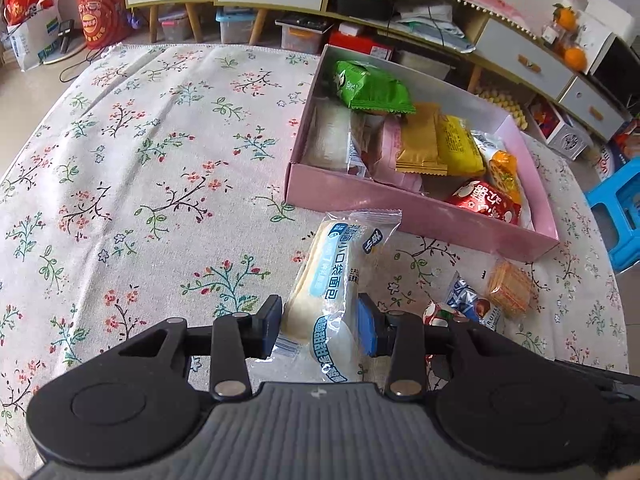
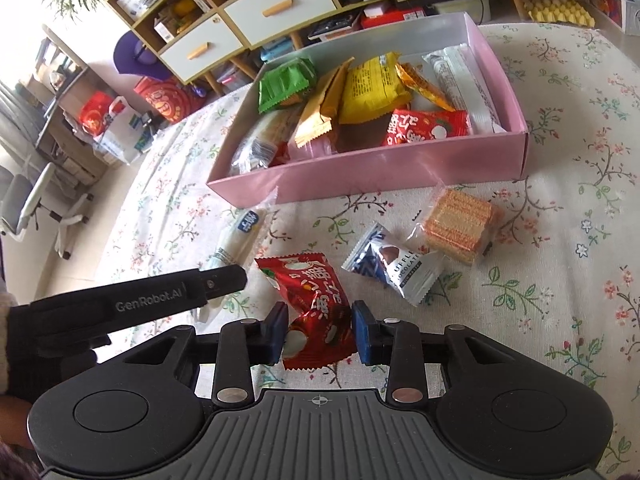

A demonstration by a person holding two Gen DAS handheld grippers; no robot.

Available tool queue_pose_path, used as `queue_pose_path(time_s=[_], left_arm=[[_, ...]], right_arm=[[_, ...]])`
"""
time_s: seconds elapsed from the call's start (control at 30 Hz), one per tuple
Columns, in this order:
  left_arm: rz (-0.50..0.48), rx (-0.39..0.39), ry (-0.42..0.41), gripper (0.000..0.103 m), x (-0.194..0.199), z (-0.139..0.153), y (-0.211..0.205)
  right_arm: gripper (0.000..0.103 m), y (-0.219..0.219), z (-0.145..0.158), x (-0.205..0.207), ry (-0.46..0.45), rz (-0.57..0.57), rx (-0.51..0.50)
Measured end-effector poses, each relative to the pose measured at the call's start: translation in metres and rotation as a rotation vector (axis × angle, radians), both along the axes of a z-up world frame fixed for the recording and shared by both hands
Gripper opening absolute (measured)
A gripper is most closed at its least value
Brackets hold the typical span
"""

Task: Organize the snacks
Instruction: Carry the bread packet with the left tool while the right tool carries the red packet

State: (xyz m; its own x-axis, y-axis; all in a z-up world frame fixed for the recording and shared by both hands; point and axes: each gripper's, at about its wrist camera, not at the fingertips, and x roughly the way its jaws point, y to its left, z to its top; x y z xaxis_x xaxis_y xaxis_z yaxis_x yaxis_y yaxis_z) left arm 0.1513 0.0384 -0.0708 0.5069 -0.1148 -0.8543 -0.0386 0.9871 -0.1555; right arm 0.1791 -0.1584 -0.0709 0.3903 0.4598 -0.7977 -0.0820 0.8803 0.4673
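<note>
- The left gripper has its 2 blue pads pressed on the sides of a long bread packet, white with blue print, so the jaws stand only partly apart and they hold it.
- The bread packet lies on the floral tablecloth, its far end pointing to the pink box and just beside the near wall of the box.
- The right gripper has its 2 blue pads closed on a red snack packet; the jaws are narrow and the packet is crumpled between them.
- The red snack packet rests on the cloth, in front of the pink box and apart from it.
- In the right wrist view, the black body of the left gripper comes in from the left side, with the bread packet under its tip.
- To the right of the red packet lies a white and blue chocolate packet, and touching it, further right, a clear packet of wafers.
- These 2 packets are on the cloth, near the front wall of the box but outside it.
- Inside the pink box are already several snacks: a green packet, a gold one, a yellow one, an orange one, 1 more red packet and a long white packet at the right end.
- Behind the table stand low cabinets with white drawers.
</note>
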Motion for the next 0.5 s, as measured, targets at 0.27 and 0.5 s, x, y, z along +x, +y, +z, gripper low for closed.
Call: queue_pose_path(time_s=[0.27, 0.5], left_arm=[[-0.014, -0.006, -0.019, 0.037, -0.002, 0.007, -0.002], [-0.025, -0.015, -0.037, 0.035, -0.004, 0.012, -0.004]], right_arm=[[0.033, 0.003, 0.009, -0.003, -0.031, 0.012, -0.039], [0.033, 0.002, 0.017, -0.006, -0.045, 0.018, -0.010]])
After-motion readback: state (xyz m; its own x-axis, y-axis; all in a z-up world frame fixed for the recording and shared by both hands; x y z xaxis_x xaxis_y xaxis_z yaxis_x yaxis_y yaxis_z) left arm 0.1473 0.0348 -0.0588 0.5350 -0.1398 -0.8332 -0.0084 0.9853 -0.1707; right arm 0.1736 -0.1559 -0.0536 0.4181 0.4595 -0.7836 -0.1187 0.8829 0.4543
